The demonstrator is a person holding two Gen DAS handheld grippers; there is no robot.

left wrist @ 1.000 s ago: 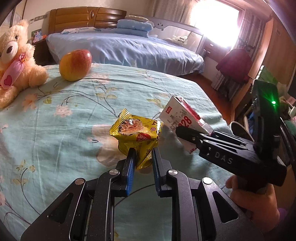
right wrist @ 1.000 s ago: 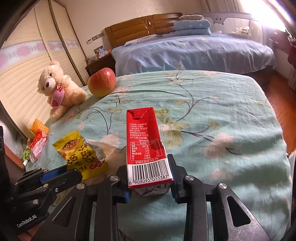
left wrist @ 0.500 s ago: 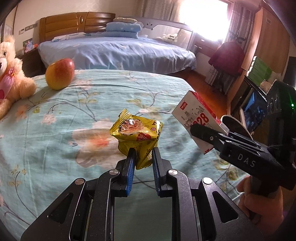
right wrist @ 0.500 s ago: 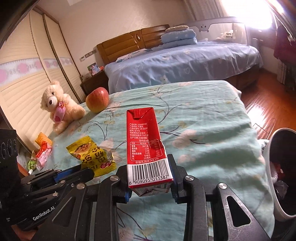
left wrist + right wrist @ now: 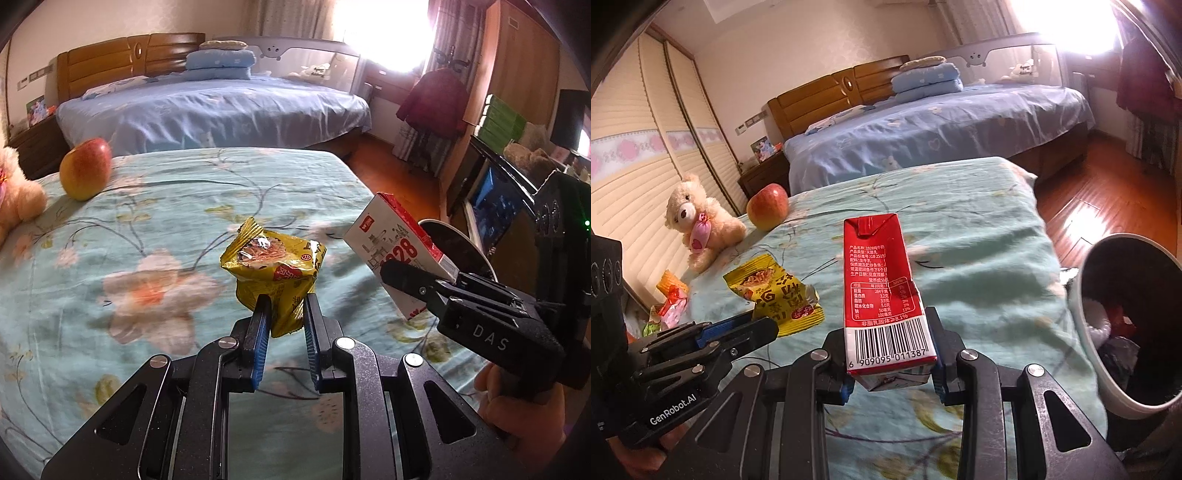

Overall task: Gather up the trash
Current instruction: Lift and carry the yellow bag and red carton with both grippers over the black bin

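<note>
My left gripper (image 5: 283, 314) is shut on a crumpled yellow snack wrapper (image 5: 275, 266) and holds it above the floral bedspread (image 5: 155, 236). My right gripper (image 5: 891, 354) is shut on a red and white milk carton (image 5: 882, 291), held upright. In the left wrist view the carton (image 5: 399, 251) and the right gripper (image 5: 436, 284) are at the right. In the right wrist view the wrapper (image 5: 775, 291) and the left gripper (image 5: 738, 332) are at the left. A white trash bin (image 5: 1123, 325) with trash inside stands off the bed's right edge.
An apple (image 5: 85, 168) and a teddy bear (image 5: 698, 221) sit at the far left of the bed. More wrappers (image 5: 670, 299) lie at the left edge. A second blue bed (image 5: 214, 107) stands behind. Wooden floor (image 5: 1108, 206) lies to the right.
Both grippers have moved right and back along the bed with their loads. The trash bin has come further into the right wrist view. The apple and the bear have slid left.
</note>
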